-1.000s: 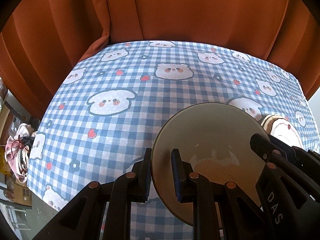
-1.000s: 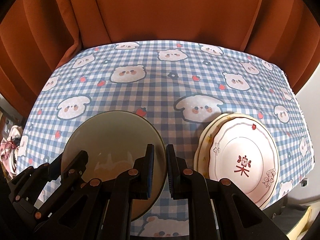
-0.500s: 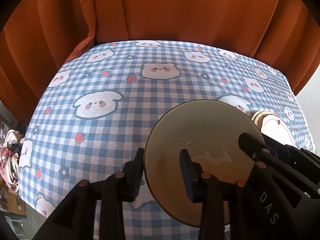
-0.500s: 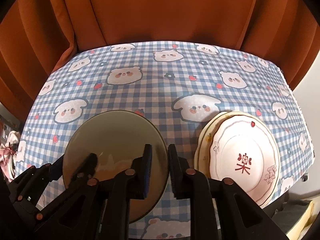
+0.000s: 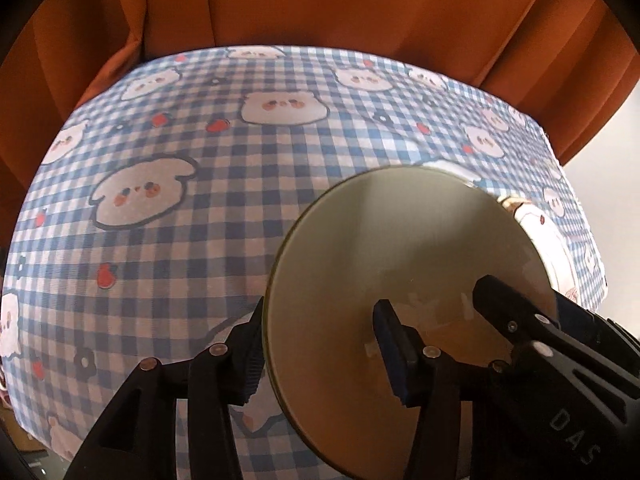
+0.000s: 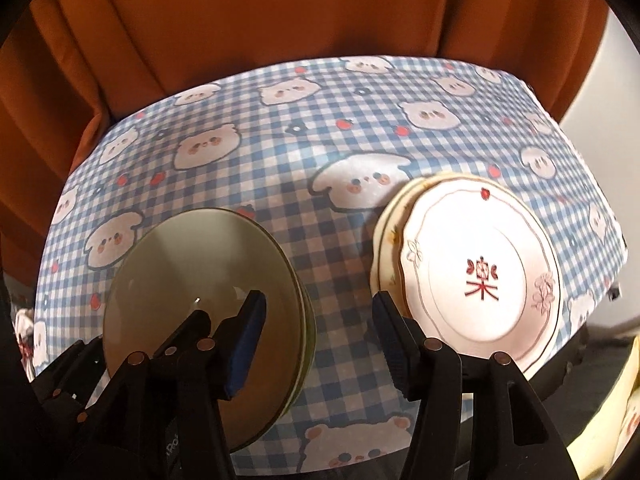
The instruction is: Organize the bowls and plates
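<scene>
1. The left gripper (image 5: 320,356) has just been opening; its jaws stand apart astride the near-left rim of the round olive-green plate (image 5: 404,264), and whether the pads touch it is hard to tell.
2. The right gripper (image 6: 318,338) has also just been opening; its jaws stand apart, the left one over the green plate's right rim, pressing nothing.
3. The green plate lies on the blue-checked bear-print tablecloth (image 6: 280,152), seemingly atop another.
4. The stack of white scalloped plates with red motif (image 6: 480,276) lies just right of it.
5. The orange curtain (image 6: 320,12) hangs behind.
</scene>
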The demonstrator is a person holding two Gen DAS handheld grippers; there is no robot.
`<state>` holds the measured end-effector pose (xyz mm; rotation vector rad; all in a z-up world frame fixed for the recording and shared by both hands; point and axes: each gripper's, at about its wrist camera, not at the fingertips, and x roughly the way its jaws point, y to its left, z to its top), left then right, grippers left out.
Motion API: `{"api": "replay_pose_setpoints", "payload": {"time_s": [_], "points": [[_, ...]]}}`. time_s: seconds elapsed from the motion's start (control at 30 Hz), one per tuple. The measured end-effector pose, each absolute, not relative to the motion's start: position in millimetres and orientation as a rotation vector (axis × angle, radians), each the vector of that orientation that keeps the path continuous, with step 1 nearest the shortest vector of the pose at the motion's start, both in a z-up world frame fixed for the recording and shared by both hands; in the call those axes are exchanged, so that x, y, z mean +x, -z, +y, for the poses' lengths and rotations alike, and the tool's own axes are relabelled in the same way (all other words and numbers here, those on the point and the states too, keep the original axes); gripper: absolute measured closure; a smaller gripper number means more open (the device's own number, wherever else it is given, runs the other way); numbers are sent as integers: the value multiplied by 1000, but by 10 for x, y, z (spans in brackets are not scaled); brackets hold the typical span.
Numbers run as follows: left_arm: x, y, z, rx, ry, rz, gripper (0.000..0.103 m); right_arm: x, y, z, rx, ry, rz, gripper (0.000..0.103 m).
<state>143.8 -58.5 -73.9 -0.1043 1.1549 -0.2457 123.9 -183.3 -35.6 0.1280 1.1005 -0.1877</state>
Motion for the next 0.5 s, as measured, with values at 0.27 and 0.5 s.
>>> {"api": "replay_pose_setpoints", "payload": {"time_s": [0.27, 0.5], "points": [[1450, 725, -597, -94, 262, 1169, 54, 1224, 427, -1884, 196, 198, 1115, 44], [1441, 717, -642, -71, 206, 1176, 54, 1334, 559, -1968, 247, 132, 1143, 44]]}}
